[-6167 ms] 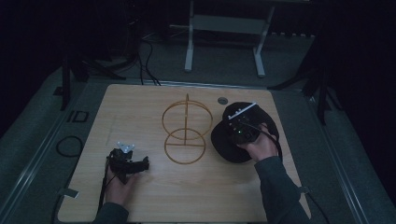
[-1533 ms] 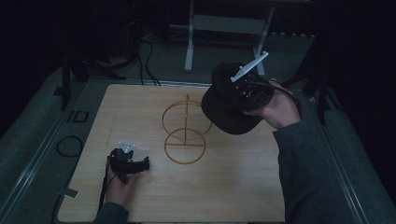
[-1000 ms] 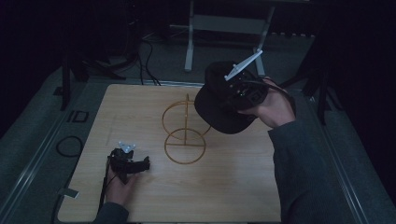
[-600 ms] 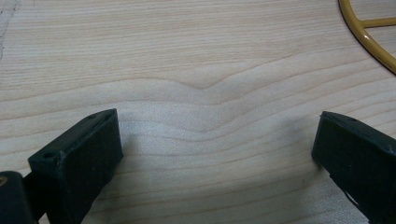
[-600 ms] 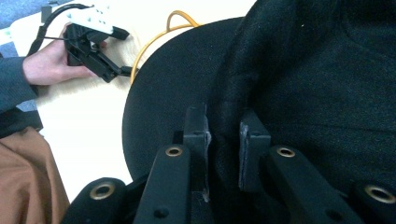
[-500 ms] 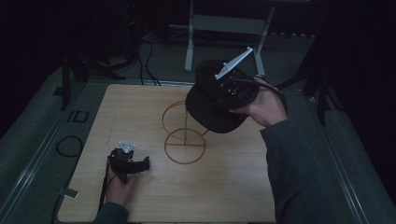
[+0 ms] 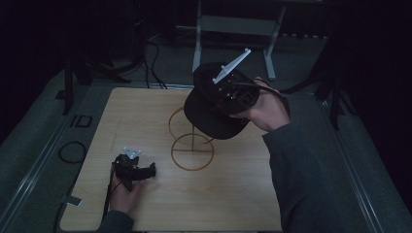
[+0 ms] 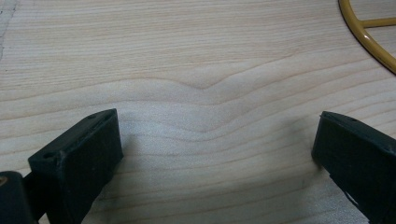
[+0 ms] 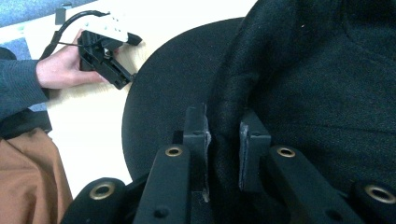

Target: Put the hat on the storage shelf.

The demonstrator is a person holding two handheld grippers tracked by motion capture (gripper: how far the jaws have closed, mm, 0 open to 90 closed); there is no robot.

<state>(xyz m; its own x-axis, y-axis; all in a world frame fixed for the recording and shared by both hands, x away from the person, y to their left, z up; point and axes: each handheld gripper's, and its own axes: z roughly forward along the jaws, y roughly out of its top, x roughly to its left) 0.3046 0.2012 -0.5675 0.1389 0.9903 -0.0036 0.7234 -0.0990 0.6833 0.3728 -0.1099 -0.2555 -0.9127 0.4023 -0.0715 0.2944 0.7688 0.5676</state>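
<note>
The left gripper lies low on the tabletop, its jaws spread wide with nothing between them. Just to its right stands the yellow wire stand, a ring on a thin post over a bigger ring. The black cap hangs in the air right above the stand, a bit to its right. The right gripper pinches a fold of the cap. I think the cap must come down and a little left onto the top ring
</note>
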